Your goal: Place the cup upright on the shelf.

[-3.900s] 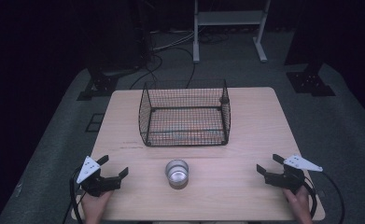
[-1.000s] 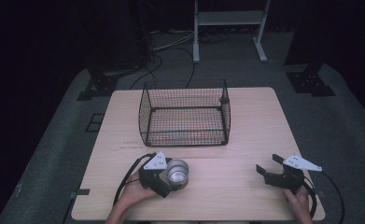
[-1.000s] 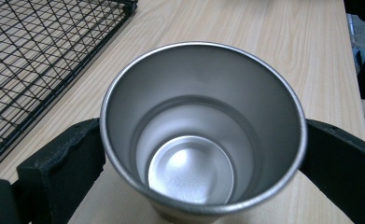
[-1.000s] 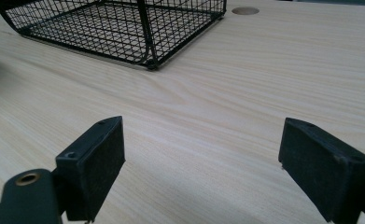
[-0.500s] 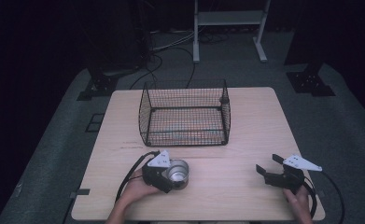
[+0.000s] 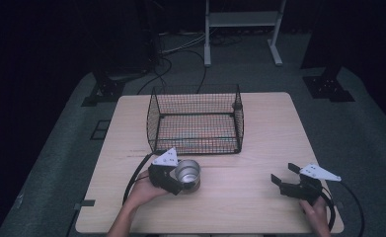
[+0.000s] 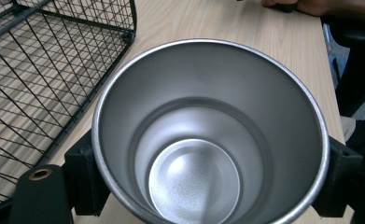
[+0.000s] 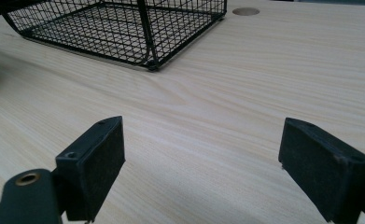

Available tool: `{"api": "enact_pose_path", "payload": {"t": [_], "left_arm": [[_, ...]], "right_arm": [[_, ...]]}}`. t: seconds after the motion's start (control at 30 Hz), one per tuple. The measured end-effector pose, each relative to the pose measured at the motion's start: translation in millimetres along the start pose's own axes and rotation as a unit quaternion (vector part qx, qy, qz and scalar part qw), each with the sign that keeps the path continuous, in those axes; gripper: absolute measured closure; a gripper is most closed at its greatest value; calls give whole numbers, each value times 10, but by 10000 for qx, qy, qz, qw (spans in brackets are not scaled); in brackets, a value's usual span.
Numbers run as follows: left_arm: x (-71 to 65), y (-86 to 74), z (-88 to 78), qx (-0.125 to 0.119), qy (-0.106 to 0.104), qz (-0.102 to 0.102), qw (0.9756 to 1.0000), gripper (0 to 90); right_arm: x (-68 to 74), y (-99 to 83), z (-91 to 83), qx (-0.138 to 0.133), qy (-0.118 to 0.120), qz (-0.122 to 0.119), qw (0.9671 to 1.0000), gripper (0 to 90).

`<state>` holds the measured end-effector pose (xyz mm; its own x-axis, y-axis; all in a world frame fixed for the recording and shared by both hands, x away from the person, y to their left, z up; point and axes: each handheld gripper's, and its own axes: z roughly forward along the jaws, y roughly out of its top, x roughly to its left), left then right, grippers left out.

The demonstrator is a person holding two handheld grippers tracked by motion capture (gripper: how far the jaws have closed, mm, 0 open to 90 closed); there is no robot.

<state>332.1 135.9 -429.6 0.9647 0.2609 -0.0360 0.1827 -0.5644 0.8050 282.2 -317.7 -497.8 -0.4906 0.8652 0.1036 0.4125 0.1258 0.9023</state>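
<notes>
Wood table [image 6: 259,148] – left gripper [image 6: 176,178] clamped on steel cup [image 6: 187,171] near wire basket [image 6: 196,120], right gripper [image 6: 285,177] jaws apart.

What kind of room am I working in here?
Probably a lab or recording studio, not a home: a bare wooden table amid dark surroundings, loose cables on grey floor, and a white equipment stand behind.
</notes>
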Motion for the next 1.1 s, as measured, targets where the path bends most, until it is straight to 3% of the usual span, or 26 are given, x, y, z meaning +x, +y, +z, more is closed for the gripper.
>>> {"api": "enact_pose_path", "payload": {"t": [0.03,0.13,0.37,0.53,0.67,0.87,1.1], "left_arm": [[30,74,-24,95,-7,51,9999,177],[70,156,-58,99,-59,93,9999,177],[229,516,-210,139,-295,255,9991,177],[316,694,-268,277,-266,401,9985,177],[431,849,-319,315,-268,415,9983,177],[656,1156,-392,322,-432,403,9977,177],[827,1409,-431,332,-386,391,9979,177]], "right_arm": [[1,0,1,7,1,-1,10000,137],[-1,0,1,3,1,-11,10000,137],[-4,-1,1,-14,0,-2,10000,137],[-4,-1,1,-15,1,-6,10000,137],[-3,0,1,-17,-2,-11,10000,137],[-10,-1,0,-33,0,-3,10000,137],[-13,-2,0,-39,14,0,10000,137]]}}
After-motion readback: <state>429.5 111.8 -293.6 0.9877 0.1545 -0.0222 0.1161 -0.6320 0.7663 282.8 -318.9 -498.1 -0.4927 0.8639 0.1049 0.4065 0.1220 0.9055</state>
